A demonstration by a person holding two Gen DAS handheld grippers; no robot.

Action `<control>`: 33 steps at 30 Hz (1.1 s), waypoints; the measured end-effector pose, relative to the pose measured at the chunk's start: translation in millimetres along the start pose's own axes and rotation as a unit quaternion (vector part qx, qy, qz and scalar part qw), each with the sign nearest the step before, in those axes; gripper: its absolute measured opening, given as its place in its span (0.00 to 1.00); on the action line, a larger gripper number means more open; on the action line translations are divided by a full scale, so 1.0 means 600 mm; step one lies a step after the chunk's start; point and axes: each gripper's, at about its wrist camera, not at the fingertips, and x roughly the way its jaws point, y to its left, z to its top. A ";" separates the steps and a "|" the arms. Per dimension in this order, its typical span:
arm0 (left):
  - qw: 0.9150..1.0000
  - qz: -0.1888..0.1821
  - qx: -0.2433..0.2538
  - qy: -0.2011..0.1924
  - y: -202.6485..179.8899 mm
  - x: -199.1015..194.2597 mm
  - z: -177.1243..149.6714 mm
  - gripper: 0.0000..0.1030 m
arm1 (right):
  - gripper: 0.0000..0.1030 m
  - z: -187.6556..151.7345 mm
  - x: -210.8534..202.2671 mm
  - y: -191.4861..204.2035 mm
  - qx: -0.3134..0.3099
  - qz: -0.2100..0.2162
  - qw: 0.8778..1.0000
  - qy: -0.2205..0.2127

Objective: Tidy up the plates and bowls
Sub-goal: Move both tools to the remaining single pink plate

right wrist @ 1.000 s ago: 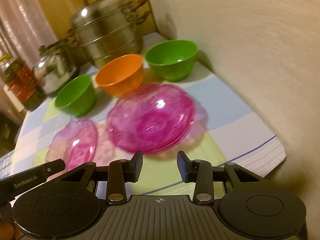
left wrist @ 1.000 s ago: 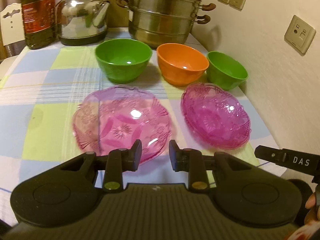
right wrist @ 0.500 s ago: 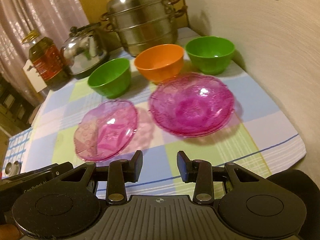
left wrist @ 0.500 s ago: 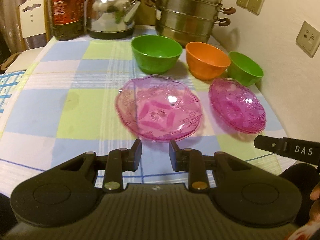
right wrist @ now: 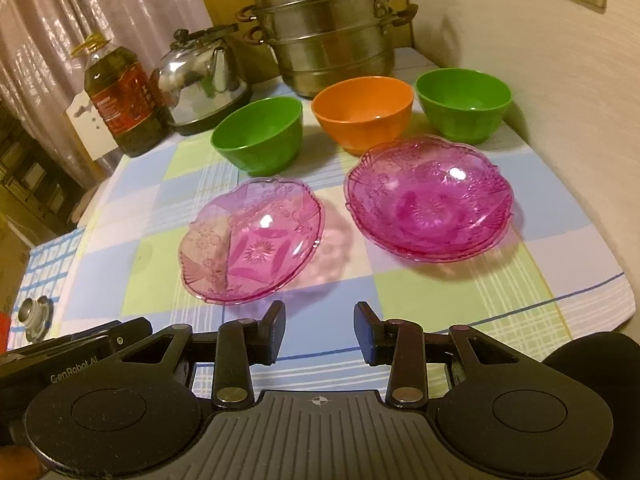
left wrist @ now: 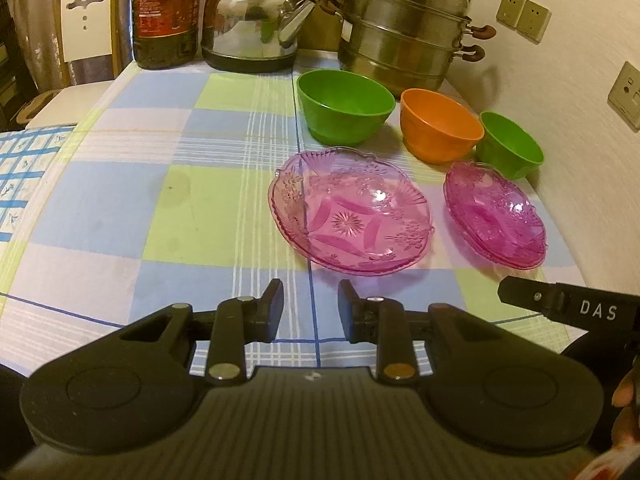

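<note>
Both grippers hang over the near table edge, left gripper (left wrist: 310, 304) and right gripper (right wrist: 319, 328) each part open, nothing held.
Checked cloth (left wrist: 120, 208) ahead: single pink plate (left wrist: 350, 216), pink plate stack (right wrist: 430, 200) beside it, bowls behind — green bowl (left wrist: 346, 106), orange bowl (left wrist: 440, 128), second green bowl (left wrist: 510, 144). Steamer pot (left wrist: 404, 28), kettle (left wrist: 252, 20), oil bottle (left wrist: 166, 12) farthest; wall sockets (left wrist: 522, 16) on the right.

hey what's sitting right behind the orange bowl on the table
Behind the orange bowl stands a stacked steel steamer pot with its lid on. The bowl hides part of the pot's base, and what is inside the pot cannot be seen.
</note>
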 end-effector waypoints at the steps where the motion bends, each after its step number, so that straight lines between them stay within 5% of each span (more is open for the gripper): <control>1: 1.000 0.000 -0.001 0.000 0.000 0.001 0.000 0.25 | 0.37 0.000 0.001 0.000 0.000 0.000 1.000 0.001; 33: 0.998 -0.003 -0.067 0.019 0.070 0.143 0.064 0.31 | 0.37 0.035 0.142 -0.015 0.048 0.014 0.999 0.012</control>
